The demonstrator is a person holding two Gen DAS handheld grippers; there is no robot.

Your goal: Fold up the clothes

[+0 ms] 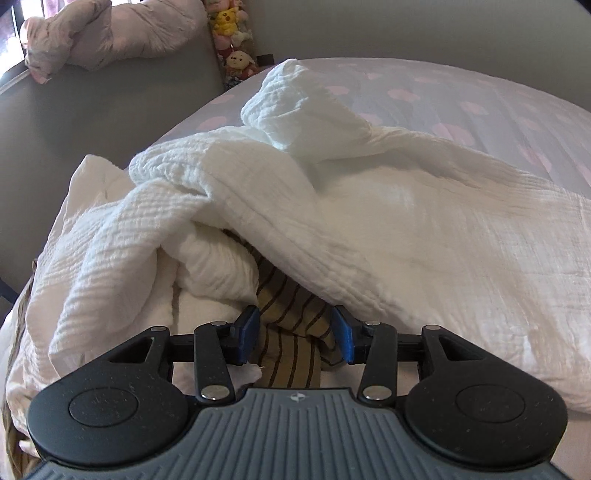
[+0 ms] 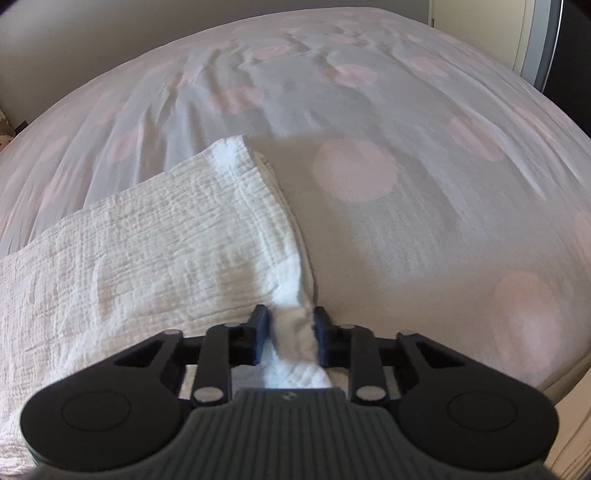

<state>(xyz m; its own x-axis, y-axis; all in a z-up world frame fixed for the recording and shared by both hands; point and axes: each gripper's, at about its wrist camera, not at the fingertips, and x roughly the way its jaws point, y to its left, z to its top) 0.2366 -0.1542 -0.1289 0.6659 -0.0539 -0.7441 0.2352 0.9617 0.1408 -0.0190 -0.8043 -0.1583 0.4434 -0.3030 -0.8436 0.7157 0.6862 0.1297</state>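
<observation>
Left wrist view: the left gripper [image 1: 295, 334] points down at a rumpled heap on a bed [image 1: 480, 96] with a pale sheet dotted pink. Its blue fingers [image 1: 251, 328] stand partly open, straddling a tan striped cloth [image 1: 291, 317] that pokes out from under a crinkled white garment [image 1: 369, 221]. Whether the pads touch the stripes is unclear — nothing looks pinched. The white fabric is bunched and humped, one part standing up in a soft peak. Plush toys [image 1: 232, 33] sit in the far corner.

Right wrist view: the right gripper [image 2: 291, 332] has its fingers drawn in tight on the white garment's edge [image 2: 293, 326], a gathered corner squeezed between the pads. From there the cloth lies flatter to the left across the sheet [image 2: 406, 221].

The white cloth looks light, limp and crinkly — it should drape and sag, not hold shape. Hemmed edges and corners are likely the best places to grip.
</observation>
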